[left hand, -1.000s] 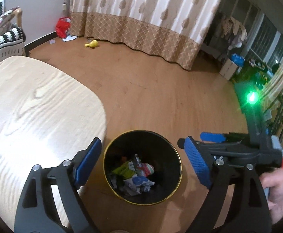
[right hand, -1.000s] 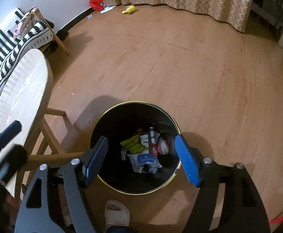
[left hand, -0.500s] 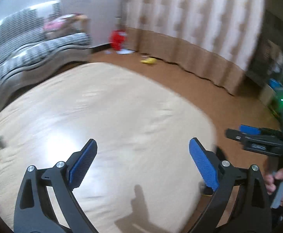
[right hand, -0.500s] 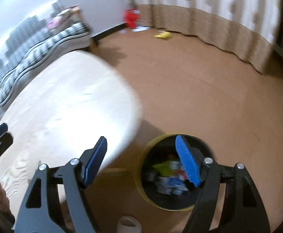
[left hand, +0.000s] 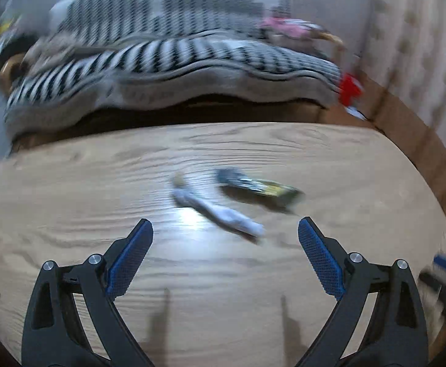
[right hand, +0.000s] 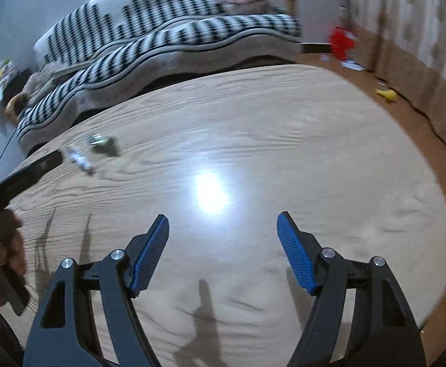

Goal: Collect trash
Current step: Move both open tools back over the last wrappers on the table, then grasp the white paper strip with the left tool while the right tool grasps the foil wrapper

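Both claws are over the wooden tabletop (left hand: 69,189), tilted down at it, and both are empty. Left claw (left hand: 225,238): jaws wide apart, having just been opening, nothing between them. Right claw (right hand: 223,238): jaws apart, nothing between them, bare wood below.

Progress: 2 pieces of trash are left on the tabletop, neither touched. No bin shows in either view.

Piece 1, a white crumpled wrapper (left hand: 216,209), lies at frame centre of the left wrist view, just ahead of the left claw. Its long axis runs diagonally from upper left to lower right.

Piece 2, a dark wrapper with yellow print (left hand: 259,186), lies just beyond it to the upper right, close to it but apparently apart. Long axis near horizontal, dipping slightly to the right. Motion blur is heavy, so the exact type of each wrapper is uncertain.

In the right wrist view both pieces sit far at the left edge.
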Motion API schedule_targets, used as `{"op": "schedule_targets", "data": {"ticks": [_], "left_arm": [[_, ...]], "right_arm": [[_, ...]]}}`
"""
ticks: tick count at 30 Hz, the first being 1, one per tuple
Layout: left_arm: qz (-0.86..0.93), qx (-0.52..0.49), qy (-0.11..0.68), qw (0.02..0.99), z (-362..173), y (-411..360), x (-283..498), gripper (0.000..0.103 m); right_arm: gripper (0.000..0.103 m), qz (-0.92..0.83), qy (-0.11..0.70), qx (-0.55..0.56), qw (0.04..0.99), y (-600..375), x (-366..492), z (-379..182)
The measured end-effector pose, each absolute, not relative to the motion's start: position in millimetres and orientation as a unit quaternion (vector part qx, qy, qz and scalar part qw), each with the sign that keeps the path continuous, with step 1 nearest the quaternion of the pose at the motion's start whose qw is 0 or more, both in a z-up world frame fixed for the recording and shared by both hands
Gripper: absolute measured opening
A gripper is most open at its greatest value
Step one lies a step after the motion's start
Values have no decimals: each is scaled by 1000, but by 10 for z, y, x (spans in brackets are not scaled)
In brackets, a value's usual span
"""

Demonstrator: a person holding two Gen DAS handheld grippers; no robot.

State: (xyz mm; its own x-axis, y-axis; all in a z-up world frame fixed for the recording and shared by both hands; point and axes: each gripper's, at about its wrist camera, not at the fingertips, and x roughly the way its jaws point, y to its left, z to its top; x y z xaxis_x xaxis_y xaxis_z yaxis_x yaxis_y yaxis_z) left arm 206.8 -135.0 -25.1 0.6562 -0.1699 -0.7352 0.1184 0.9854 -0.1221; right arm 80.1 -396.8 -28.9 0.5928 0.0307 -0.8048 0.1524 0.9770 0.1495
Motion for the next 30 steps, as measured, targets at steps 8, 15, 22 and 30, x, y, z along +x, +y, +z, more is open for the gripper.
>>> {"op": "schedule_targets", "data": {"ticks": [8,15,22,30], "left_arm": [[-46,-84,461,882,-572,-1346,2525,93],[-35,-26,457,889,-682,-1438,2458,82],[-48,-8,451,891,-646,-1145,2386,10],[-51,8,450,892,-647,-731,2253,9]], "right_arm": [[71,-3,461,89,883,-3359,1283,-424],[71,-9,466,69,882,-3253,1514,-533],[71,3,475,57,878,-3109,1758,-638],[75,15,486,24,874,-2702,2353,-698]]}}
